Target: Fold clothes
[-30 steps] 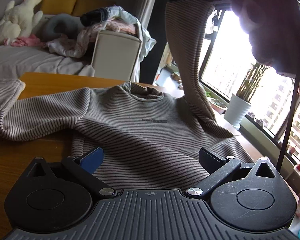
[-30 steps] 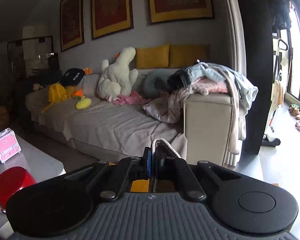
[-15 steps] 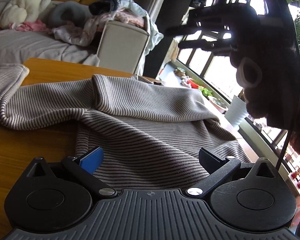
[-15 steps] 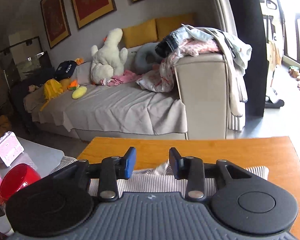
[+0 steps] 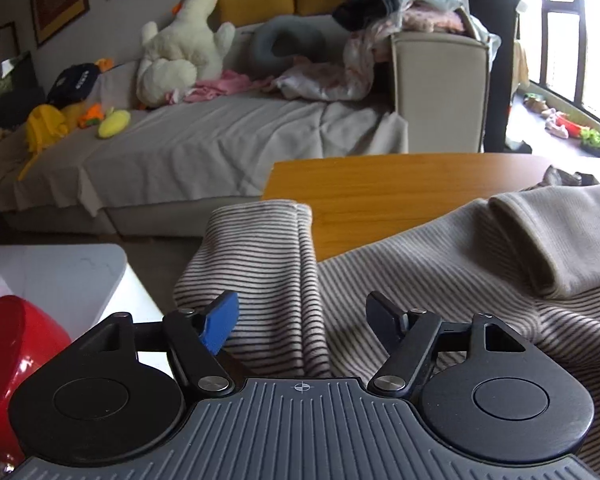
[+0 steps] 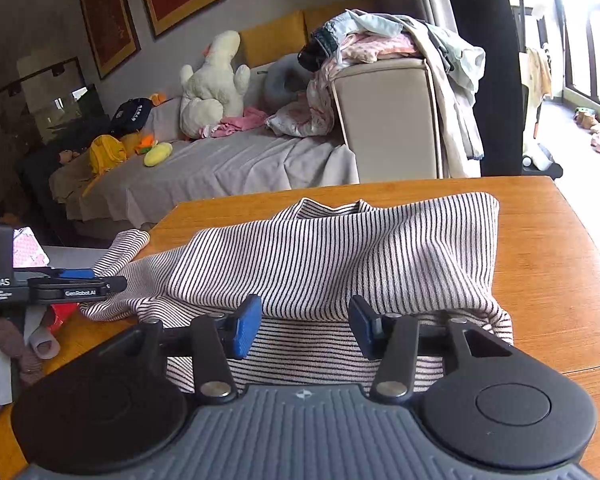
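A striped sweater (image 6: 340,264) lies on the wooden table (image 6: 540,240), with its right sleeve folded across the chest. Its left sleeve (image 5: 268,264) hangs over the table's left edge. My left gripper (image 5: 302,322) is open, its jaws on either side of that sleeve near the cuff; it also shows at the left of the right wrist view (image 6: 72,286). My right gripper (image 6: 304,330) is open and empty, just above the sweater's near hem.
A red bowl (image 5: 16,344) and a white side table (image 5: 68,276) stand left of the wooden table (image 5: 380,196). A sofa (image 6: 220,168) with toys and a pile of clothes stands behind. Small items lie at the table's left edge (image 6: 40,344).
My right gripper let go of the right sleeve, which now lies across the chest, and opened wide. My left gripper swung left to the hanging left sleeve.
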The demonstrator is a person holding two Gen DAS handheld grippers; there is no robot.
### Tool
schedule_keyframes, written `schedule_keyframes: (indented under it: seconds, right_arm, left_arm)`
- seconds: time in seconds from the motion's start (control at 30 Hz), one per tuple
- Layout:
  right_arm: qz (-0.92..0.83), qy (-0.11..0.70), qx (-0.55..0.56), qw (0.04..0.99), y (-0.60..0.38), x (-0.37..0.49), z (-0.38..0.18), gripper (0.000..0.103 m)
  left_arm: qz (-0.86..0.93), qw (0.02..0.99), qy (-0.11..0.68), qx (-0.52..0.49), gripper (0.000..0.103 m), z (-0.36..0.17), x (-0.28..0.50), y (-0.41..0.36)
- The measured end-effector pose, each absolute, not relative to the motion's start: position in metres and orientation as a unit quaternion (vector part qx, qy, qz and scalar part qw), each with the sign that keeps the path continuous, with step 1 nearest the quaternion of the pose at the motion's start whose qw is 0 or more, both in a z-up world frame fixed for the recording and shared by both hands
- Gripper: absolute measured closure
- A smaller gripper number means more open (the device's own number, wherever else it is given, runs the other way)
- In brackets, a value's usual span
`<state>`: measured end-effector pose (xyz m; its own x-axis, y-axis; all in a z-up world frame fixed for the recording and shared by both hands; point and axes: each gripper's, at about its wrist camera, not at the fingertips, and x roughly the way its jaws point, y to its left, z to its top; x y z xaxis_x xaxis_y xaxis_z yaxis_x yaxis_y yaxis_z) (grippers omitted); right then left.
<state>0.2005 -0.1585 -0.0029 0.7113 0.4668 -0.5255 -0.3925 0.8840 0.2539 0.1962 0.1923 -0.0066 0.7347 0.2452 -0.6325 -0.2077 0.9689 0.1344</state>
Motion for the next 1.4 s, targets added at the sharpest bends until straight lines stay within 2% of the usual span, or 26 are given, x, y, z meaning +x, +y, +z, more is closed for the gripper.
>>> schedule_keyframes:
  seconds: [0.07,0.1,0.13,0.37,0.53,0.73,0.9,0.97,1.07,1.13,1.27,1.33,1.4]
  right_arm:
    - [0.235,0.291,0.062,0.925,-0.163,0.195,0.000,0.050]
    - [0.233,0.290,0.064,0.926,-0.166,0.194,0.001,0.050]
    - [0.230,0.289,0.066,0.927,-0.169,0.193,0.002,0.049]
    - [0.208,0.276,0.084,0.935,-0.190,0.190,0.010,0.049]
    - [0.182,0.256,0.096,0.945,-0.211,0.187,0.021,0.049]
    - [0.151,0.250,0.106,0.950,-0.239,0.181,0.021,0.046]
    - [0.134,0.260,0.108,0.950,-0.253,0.178,0.013,0.045]
    - [0.133,0.264,0.111,0.949,-0.253,0.179,0.010,0.044]
    - [0.132,0.270,0.115,0.947,-0.253,0.180,0.006,0.044]
    - [0.150,0.273,0.102,0.945,-0.238,0.185,0.010,0.044]
    - [0.186,0.278,0.077,0.939,-0.208,0.193,0.020,0.044]
    - [0.204,0.280,0.064,0.936,-0.192,0.198,0.025,0.043]
    - [0.239,0.282,0.039,0.928,-0.166,0.206,0.033,0.041]
  left_arm:
    - [0.126,0.931,0.341,0.026,0.050,-0.007,0.195,0.195]
    - [0.128,0.931,0.340,0.028,0.077,-0.005,0.195,0.196]
    - [0.126,0.932,0.339,0.025,0.092,-0.003,0.195,0.197]
    - [0.078,0.960,0.269,-0.007,0.093,0.050,0.190,0.177]
    - [-0.006,0.979,0.204,0.006,0.093,0.088,0.188,0.117]
    - [-0.106,0.971,0.215,0.005,0.092,0.073,0.189,0.047]
    - [-0.141,0.957,0.253,-0.005,0.087,0.033,0.179,0.025]
    - [-0.143,0.956,0.256,-0.017,0.080,0.025,0.172,0.025]
    - [-0.144,0.956,0.253,-0.042,0.068,0.021,0.158,0.034]
    - [-0.135,0.958,0.248,-0.059,0.051,0.019,0.148,0.043]
    - [-0.101,0.960,0.244,-0.094,0.040,0.013,0.127,0.063]
    - [-0.087,0.958,0.245,-0.121,0.026,0.010,0.117,0.075]
    - [-0.079,0.955,0.247,-0.147,0.021,0.006,0.110,0.086]
